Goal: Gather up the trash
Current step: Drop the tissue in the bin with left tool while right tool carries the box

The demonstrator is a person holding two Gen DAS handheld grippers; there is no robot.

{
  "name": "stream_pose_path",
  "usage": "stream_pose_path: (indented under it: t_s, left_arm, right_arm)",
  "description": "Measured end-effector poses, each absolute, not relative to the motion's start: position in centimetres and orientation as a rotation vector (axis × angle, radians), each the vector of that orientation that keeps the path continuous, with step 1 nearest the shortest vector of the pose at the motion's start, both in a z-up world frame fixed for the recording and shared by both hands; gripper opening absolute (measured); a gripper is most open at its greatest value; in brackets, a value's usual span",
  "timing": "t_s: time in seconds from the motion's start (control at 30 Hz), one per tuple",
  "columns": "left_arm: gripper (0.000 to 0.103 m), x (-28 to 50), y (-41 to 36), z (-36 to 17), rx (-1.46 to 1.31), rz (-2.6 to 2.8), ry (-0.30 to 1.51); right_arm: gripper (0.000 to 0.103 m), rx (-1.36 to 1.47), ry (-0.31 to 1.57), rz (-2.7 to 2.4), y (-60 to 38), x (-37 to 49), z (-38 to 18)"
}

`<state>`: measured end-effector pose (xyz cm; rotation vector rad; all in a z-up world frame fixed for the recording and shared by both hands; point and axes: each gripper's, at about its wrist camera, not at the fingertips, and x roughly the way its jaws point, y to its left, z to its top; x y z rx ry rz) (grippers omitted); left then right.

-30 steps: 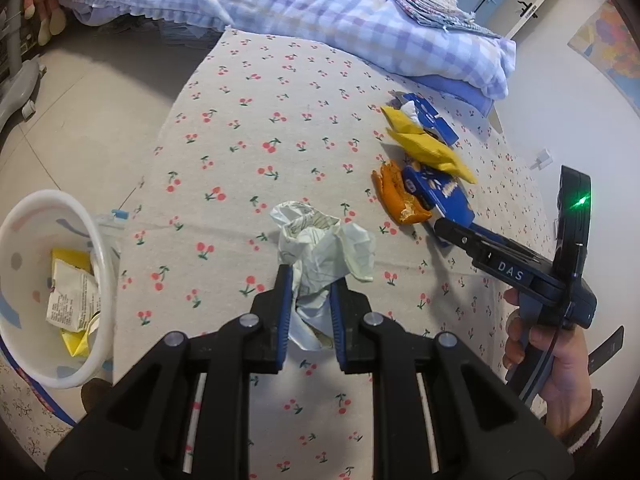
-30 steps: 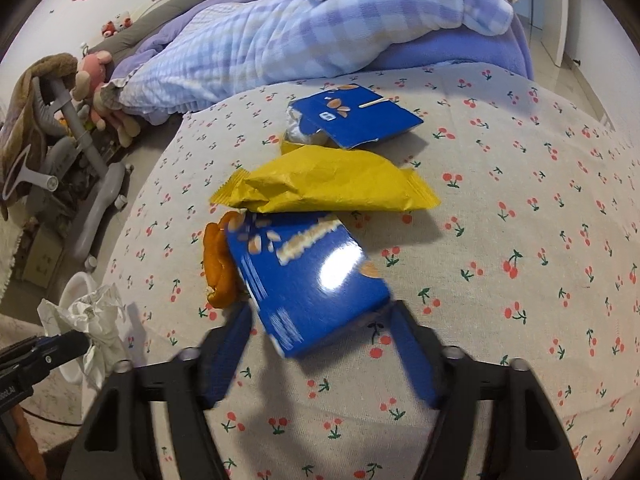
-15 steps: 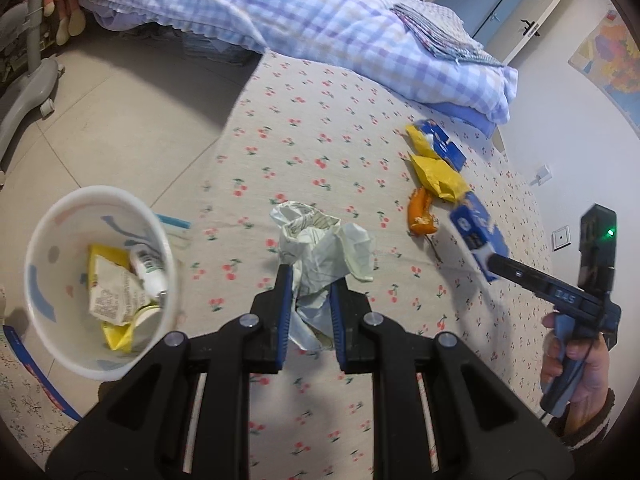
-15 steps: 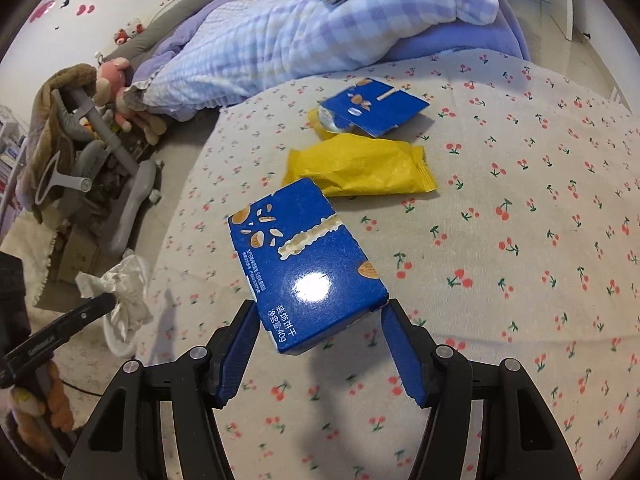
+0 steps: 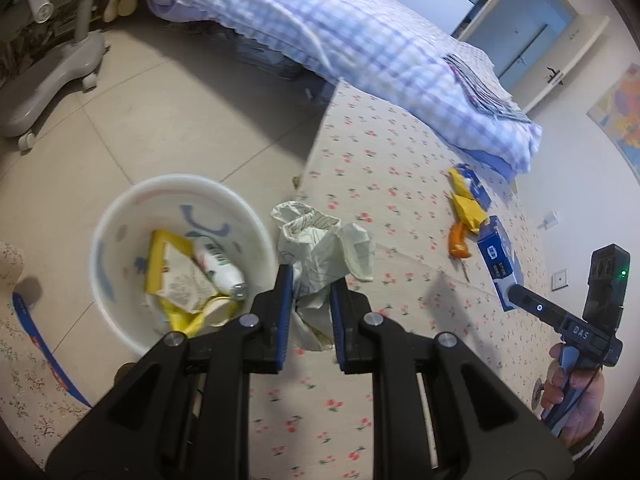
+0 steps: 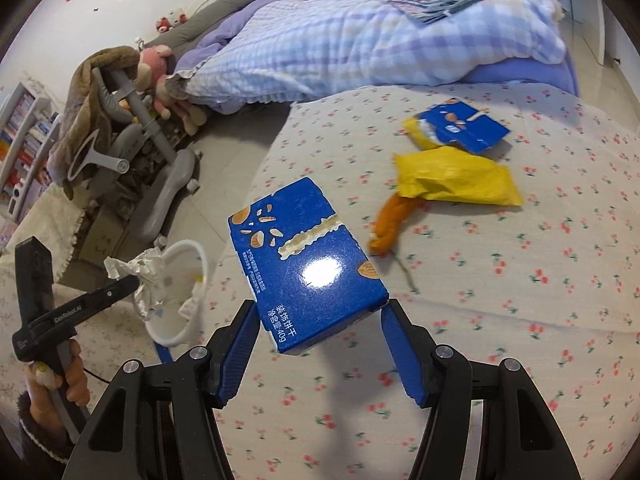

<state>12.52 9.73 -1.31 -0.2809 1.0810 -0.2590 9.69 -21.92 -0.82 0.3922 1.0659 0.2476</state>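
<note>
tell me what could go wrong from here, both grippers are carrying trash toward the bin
The crumpled paper in the left gripper hangs beside the white bin, above its rim; released now, it might land on the floor. The right gripper pinches only the blue box by its near end, so it could tip out.

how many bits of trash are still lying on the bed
4: a yellow bag, an orange wrapper at its left end, and a torn blue pack atop another yellow wrapper behind. More may be hidden.
</note>
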Motion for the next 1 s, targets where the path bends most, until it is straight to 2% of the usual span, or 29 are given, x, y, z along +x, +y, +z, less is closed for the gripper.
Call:
stream_pose_path:
  t_s: [0.57, 0.63, 0.67, 0.7, 1.0]
  left_arm:
    - [0.022, 14.5, 17.2, -5.1, -0.28, -0.04, 1.156]
    - [0.038, 14.7, 17.6, -5.3, -0.258, -0.012, 1.17]
    - [0.059, 14.8, 17.9, -5.4, -0.249, 0.007, 1.18]
    - [0.075, 14.7, 18.3, -5.3, -0.245, 0.031, 1.173]
    - [0.09, 13.2, 20.9, -4.7, -0.198, 0.138, 1.158]
  right_arm:
    - [0.064, 0.326, 1.129, 0.444, -9.0, 13.7, -1.7]
    - [0.064, 0.322, 1.138, 0.459, -7.9, 13.9, -1.9]
    - [0.064, 0.318, 1.142, 0.465, -7.3, 14.2, -2.1]
    - [0.064, 0.313, 1.147, 0.47, -6.8, 14.4, -2.2]
    - [0.064, 0.283, 1.202, 0.503, -2.7, 16.1, -4.3]
